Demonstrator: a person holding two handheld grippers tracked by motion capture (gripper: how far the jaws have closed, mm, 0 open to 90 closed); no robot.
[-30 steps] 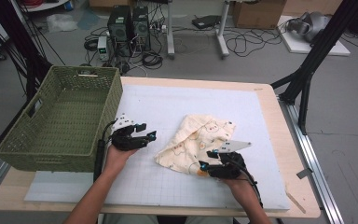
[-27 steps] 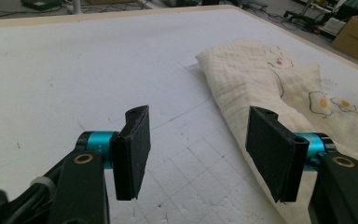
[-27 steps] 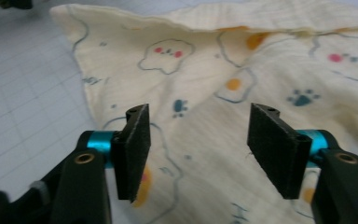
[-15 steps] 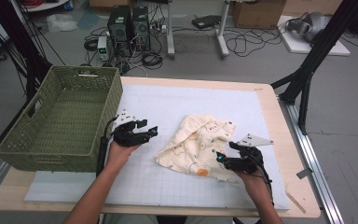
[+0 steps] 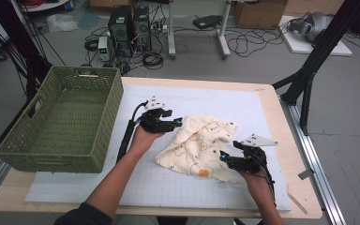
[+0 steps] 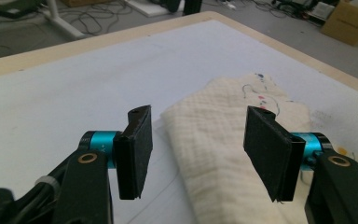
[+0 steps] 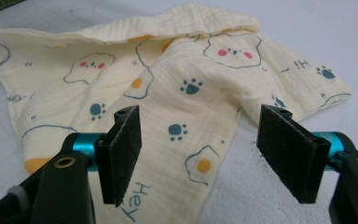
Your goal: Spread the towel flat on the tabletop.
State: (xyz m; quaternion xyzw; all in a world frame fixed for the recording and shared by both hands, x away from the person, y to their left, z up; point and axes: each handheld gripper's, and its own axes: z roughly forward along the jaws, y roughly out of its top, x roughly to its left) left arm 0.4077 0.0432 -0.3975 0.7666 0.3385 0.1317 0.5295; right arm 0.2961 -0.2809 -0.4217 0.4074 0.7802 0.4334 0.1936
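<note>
At the near edge of the table (image 5: 281, 213) the person's forearms come in. The right gripper (image 5: 225, 157) sits low at the near right edge of the cloth (image 5: 199, 145), a cream piece printed with bears, paws and eggs. Its jaws have just been opening and now stand wide apart. In the right gripper view the cloth (image 7: 168, 84) lies under and beyond them, its printed hem between the pads (image 7: 123, 154) but not pinched.

The cloth lies crumpled in the middle of the white mat (image 5: 243, 108), with one fold rolled over along its far side.

Farther off, the left gripper (image 5: 176, 123) hovers at the cloth's far left corner. Its jaws are also well apart and hold nothing. In the left gripper view the folded edge (image 6: 214, 149) runs up between the pads (image 6: 137, 149), clear of both.

To the left, well apart from the cloth, a green wicker basket (image 5: 28, 150) stands on the table's left end. Beyond the table, computers (image 5: 131, 23) and cables (image 5: 243, 44) lie on the floor.
</note>
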